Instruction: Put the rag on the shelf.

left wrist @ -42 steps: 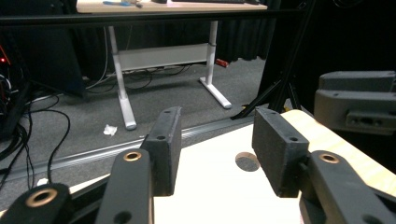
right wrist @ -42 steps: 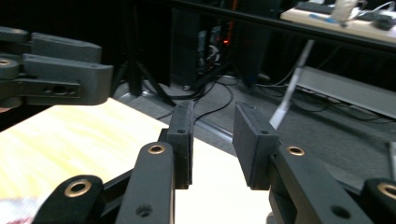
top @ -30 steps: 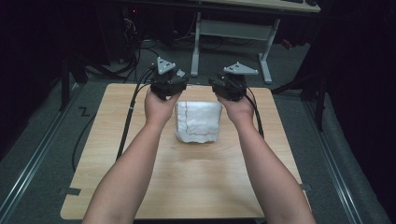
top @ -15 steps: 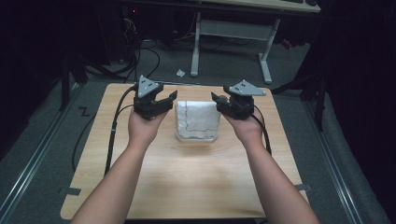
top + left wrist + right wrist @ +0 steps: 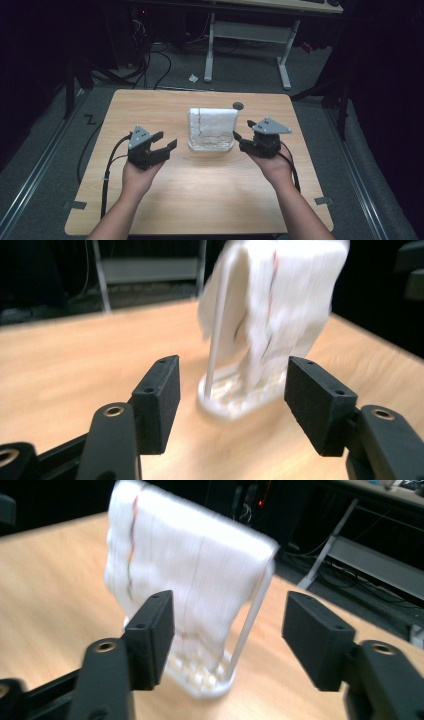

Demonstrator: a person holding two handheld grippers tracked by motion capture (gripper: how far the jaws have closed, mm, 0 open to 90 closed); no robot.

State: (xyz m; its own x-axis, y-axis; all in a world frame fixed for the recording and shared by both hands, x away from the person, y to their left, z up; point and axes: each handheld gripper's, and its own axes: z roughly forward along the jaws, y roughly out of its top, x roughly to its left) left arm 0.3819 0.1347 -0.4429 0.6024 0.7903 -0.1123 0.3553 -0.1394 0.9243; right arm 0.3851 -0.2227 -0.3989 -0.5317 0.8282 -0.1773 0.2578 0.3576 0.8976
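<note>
White cloth (image 5: 212, 123) draped over white plastic rack (image 5: 211, 146), pale wooden table (image 5: 200, 200), both hand-held grippers just opening wide, empty

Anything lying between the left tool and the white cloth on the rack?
Nothing: in the high view only bare wooden table separates the left tool from the white cloth draped over its rack.
</note>
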